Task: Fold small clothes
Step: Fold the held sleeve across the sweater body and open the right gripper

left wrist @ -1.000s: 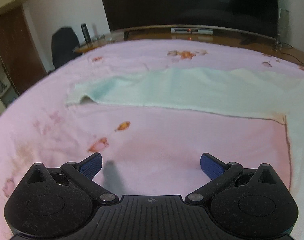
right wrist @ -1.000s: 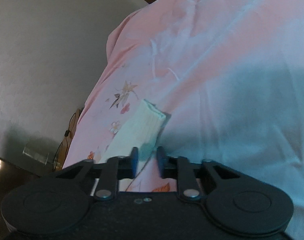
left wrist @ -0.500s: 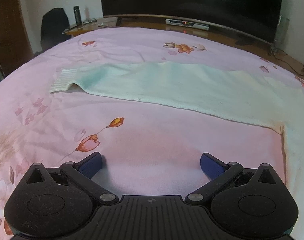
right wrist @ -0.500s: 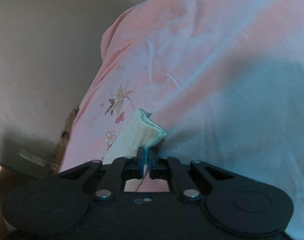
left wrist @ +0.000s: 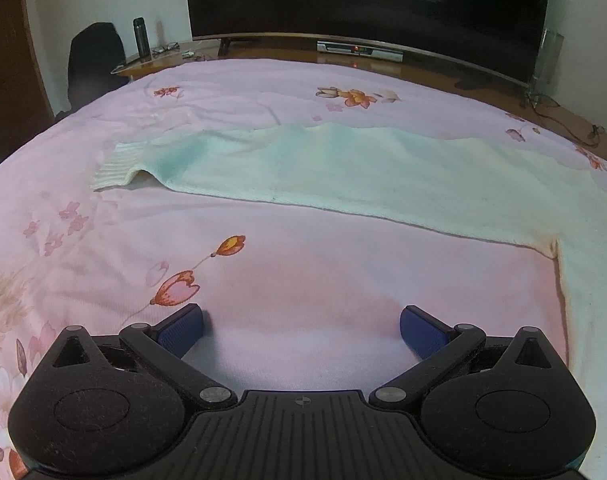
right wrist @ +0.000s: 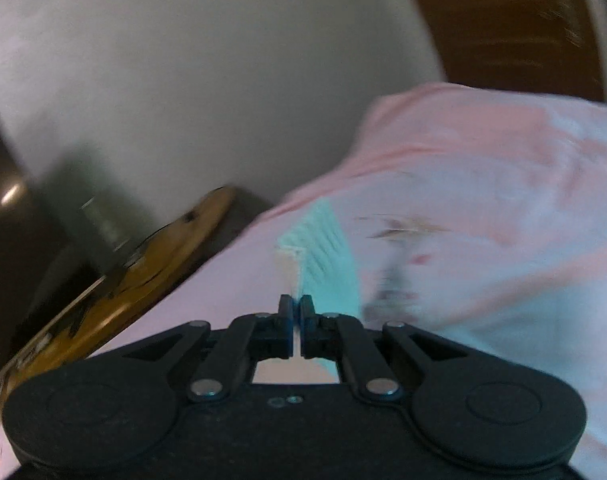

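Note:
A pale cream-mint knitted sweater (left wrist: 363, 172) lies spread on a pink flowered bedspread (left wrist: 263, 272). Its left sleeve stretches left and ends in a ribbed cuff (left wrist: 115, 168). My left gripper (left wrist: 301, 328) is open and empty, low over the bare bedspread in front of the sleeve. In the blurred right wrist view, my right gripper (right wrist: 296, 306) is shut on the other sleeve's ribbed cuff (right wrist: 319, 248) and holds it up off the bedspread (right wrist: 483, 184).
A large dark TV (left wrist: 367, 4) on a wooden stand (left wrist: 423, 68) lies beyond the bed. A dark chair (left wrist: 95, 60) and a bottle (left wrist: 141, 36) are at the back left. The right wrist view shows a white wall (right wrist: 183, 60) and the wooden stand's edge (right wrist: 143, 260).
My right gripper closed on the cuff and swung with it, the view turning toward the wall and stand. My left gripper stayed open and tilted so the sleeve looks closer.

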A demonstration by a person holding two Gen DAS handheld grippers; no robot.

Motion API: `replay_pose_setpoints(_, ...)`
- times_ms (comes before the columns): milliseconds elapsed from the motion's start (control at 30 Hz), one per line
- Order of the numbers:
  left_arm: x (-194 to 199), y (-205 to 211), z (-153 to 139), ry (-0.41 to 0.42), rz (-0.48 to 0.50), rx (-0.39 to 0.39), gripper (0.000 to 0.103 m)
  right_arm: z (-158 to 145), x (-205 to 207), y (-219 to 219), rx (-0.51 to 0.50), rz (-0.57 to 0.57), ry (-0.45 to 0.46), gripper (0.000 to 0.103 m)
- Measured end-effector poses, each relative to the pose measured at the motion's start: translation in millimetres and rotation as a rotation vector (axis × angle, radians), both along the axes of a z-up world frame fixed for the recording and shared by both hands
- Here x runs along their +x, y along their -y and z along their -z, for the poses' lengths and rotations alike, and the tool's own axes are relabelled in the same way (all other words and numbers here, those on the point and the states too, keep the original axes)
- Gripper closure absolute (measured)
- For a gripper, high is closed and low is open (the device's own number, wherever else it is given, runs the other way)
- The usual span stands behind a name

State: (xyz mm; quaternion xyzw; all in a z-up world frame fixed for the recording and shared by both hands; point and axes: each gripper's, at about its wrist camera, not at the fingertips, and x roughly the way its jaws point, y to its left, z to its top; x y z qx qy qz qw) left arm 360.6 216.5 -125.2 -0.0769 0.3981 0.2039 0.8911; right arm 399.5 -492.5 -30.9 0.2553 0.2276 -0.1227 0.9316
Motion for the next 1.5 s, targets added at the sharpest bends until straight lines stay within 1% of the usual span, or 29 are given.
replay_pose_setpoints(133, -4, -1, 1, 0.009, 0.027, 0.004, 0.0, -8, 22, -69, -0.027, -0.155, 0.014, 0.099)
replay_pose_setpoints(233, -6, -1, 0, 0.011, 0.045, 0.007, 0.0, -2, 33, -131, -0.039, -0.294, 0.002, 0.099)
replay_pose_setpoints(400, -7, -3, 0, 0.012, 0.058, 0.008, 0.0, 20, 53, -229, -0.046, -0.491, -0.051, 0.099)
replay_pose_setpoints(500, -7, -1, 1, 0.016, 0.06, 0.019, 0.0, 40, 63, -274, -0.039, -0.579, -0.099, 0.099)
replay_pose_setpoints(633, -5, 3, -1, 0.005, 0.054, 0.029, 0.0, 58, 69, -316, -0.013, -0.67, -0.145, 0.098)
replay_pose_setpoints(667, -5, 4, -2, 0.004, 0.053, 0.036, 0.0, 65, 72, -327, -0.009, -0.725, -0.178, 0.092)
replay_pose_setpoints(700, -5, 5, -3, 0.004, 0.047, 0.052, 0.0, 70, 70, -335, -0.015, -0.756, -0.204, 0.088)
replay_pose_setpoints(733, -5, 8, -5, 0.001, 0.029, 0.089, 0.0, 67, 62, -339, -0.052, -0.761, -0.182, 0.087)
replay_pose_setpoints(767, -5, 11, -8, 0.0, 0.014, 0.122, 0.0, 62, 57, -340, -0.081, -0.761, -0.166, 0.081)
replay_pose_setpoints(800, -4, 14, -12, 0.006, 0.006, 0.145, 0.0, 54, 48, -332, -0.085, -0.753, -0.143, 0.08)
replay_pose_setpoints(833, -5, 19, -19, 0.034, -0.001, 0.147, 0.0, 48, 43, -324, -0.076, -0.738, -0.124, 0.08)
replay_pose_setpoints(867, -4, 24, -26, 0.069, 0.002, 0.131, 0.0, 43, 36, -311, -0.065, -0.712, -0.104, 0.08)
replay_pose_setpoints(933, 5, 45, -41, 0.147, 0.057, 0.072, 0.0, 32, 21, -273, -0.032, -0.633, -0.069, 0.079)
replay_pose_setpoints(967, 12, 58, -46, 0.176, 0.102, 0.033, 0.006, 29, 15, -257, -0.015, -0.598, -0.06, 0.079)
replay_pose_setpoints(1000, 21, 73, -50, 0.199, 0.151, -0.02, 0.019, 27, 9, -240, 0.002, -0.557, -0.059, 0.079)
replay_pose_setpoints(1033, 35, 91, -51, 0.203, 0.208, -0.108, 0.05, 26, 4, -226, 0.018, -0.524, -0.061, 0.079)
replay_pose_setpoints(1067, 47, 104, -49, 0.195, 0.244, -0.193, 0.061, 24, -3, -212, 0.033, -0.49, -0.065, 0.079)
replay_pose_setpoints(1100, 59, 117, -44, 0.187, 0.279, -0.297, 0.061, 25, -6, -205, 0.038, -0.466, -0.068, 0.079)
replay_pose_setpoints(1133, 74, 131, -35, 0.165, 0.313, -0.43, 0.06, 24, -12, -197, 0.039, -0.443, -0.073, 0.079)
replay_pose_setpoints(1167, 86, 141, -26, 0.132, 0.326, -0.529, 0.06, 25, -17, -192, 0.04, -0.432, -0.075, 0.079)
replay_pose_setpoints(1200, 95, 150, -17, 0.113, 0.317, -0.607, 0.06, 24, -23, -187, 0.041, -0.421, -0.078, 0.079)
replay_pose_setpoints(1233, 104, 160, -8, 0.091, 0.307, -0.66, 0.06, 24, -29, -181, 0.039, -0.411, -0.081, 0.079)
replay_pose_setpoints(1267, 110, 166, -3, 0.08, 0.297, -0.676, 0.06, 26, -37, -176, 0.038, -0.404, -0.083, 0.079)
replay_pose_setpoints(1367, 124, 172, 1, 0.092, 0.286, -0.712, 0.06, 28, -51, -159, 0.038, -0.372, -0.098, 0.078)
replay_pose_setpoints(1467, 137, 179, 1, 0.08, 0.299, -0.708, 0.061, 38, -47, -151, 0.051, -0.337, -0.114, 0.078)
replay_pose_setpoints(1500, 141, 184, -1, 0.076, 0.311, -0.69, 0.061, 41, -48, -148, 0.061, -0.324, -0.119, 0.078)
